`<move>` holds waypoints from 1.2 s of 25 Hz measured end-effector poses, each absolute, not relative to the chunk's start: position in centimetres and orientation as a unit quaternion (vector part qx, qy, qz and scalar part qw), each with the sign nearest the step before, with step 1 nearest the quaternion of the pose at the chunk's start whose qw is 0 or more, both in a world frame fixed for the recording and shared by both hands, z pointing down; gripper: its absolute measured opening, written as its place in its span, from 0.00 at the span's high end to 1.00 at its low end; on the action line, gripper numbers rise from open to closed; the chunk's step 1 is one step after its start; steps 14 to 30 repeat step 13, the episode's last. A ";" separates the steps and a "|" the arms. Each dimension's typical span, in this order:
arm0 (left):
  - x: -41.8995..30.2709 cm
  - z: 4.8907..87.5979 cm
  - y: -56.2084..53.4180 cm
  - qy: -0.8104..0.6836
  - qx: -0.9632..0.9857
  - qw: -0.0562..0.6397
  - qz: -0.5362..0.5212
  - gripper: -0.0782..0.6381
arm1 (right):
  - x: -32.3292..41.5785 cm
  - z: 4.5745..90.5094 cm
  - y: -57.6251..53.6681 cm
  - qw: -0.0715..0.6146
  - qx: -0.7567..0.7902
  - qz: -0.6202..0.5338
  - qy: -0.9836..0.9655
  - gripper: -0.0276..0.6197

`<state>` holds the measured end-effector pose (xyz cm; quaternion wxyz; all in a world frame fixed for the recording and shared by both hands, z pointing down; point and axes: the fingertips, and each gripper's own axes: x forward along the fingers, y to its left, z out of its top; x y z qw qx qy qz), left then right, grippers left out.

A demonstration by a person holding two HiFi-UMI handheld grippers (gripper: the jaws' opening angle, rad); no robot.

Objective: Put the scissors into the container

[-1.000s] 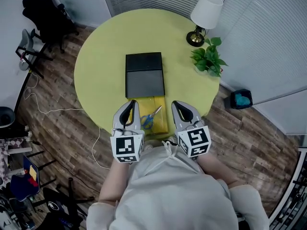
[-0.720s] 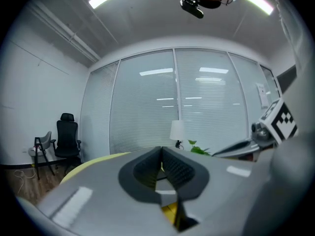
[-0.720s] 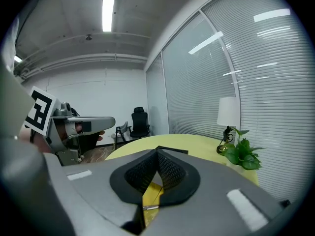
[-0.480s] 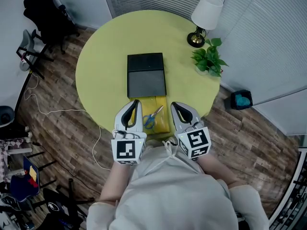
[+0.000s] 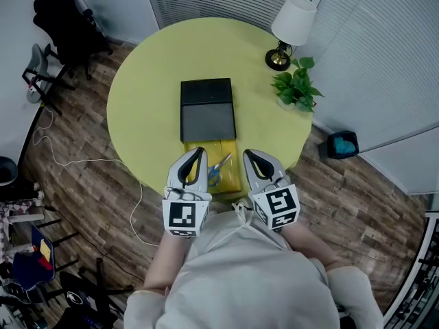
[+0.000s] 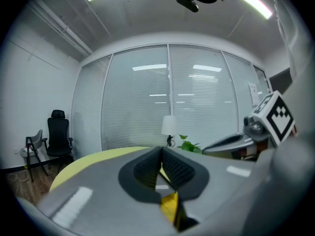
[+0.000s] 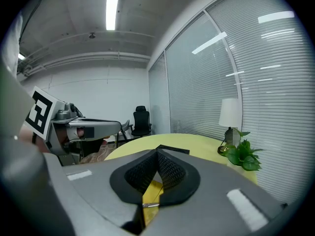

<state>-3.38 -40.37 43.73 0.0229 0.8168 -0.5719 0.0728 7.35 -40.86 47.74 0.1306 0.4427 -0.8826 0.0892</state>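
The scissors [image 5: 217,169], blue-handled, lie on a yellow pad [image 5: 226,150] at the near edge of the round yellow-green table [image 5: 144,94]. Just beyond the pad sits the container [image 5: 208,110], a flat black box whose lid looks closed. My left gripper [image 5: 199,150] hovers left of the scissors and my right gripper [image 5: 247,153] hovers right of them. Both are shut and hold nothing. In the left gripper view the left gripper [image 6: 161,149] has its pads together over the yellow pad [image 6: 170,205]. The right gripper view shows the right gripper [image 7: 157,151] the same way.
A white-shaded lamp [image 5: 293,25] and a green potted plant [image 5: 294,85] stand at the table's far right edge. On the wooden floor are a black office chair [image 5: 63,20] at the left, a white cable [image 5: 82,159] and a blue bin [image 5: 343,144] at the right.
My left gripper has edged slightly right and forward, closer to the scissors. The right gripper and the scissors have stayed about where they were.
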 end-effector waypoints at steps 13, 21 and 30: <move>-2.1 44.2 -40.1 -0.561 0.823 0.033 0.083 0.88 | 7.9 48.1 -40.6 0.136 0.440 0.092 -0.883 0.96; -2.1 44.2 -40.1 -0.561 0.823 0.033 0.083 0.88 | 7.9 48.1 -40.6 0.136 0.440 0.092 -0.883 0.96; -2.1 44.2 -40.1 -0.561 0.823 0.033 0.083 0.88 | 7.9 48.1 -40.6 0.136 0.440 0.092 -0.883 0.96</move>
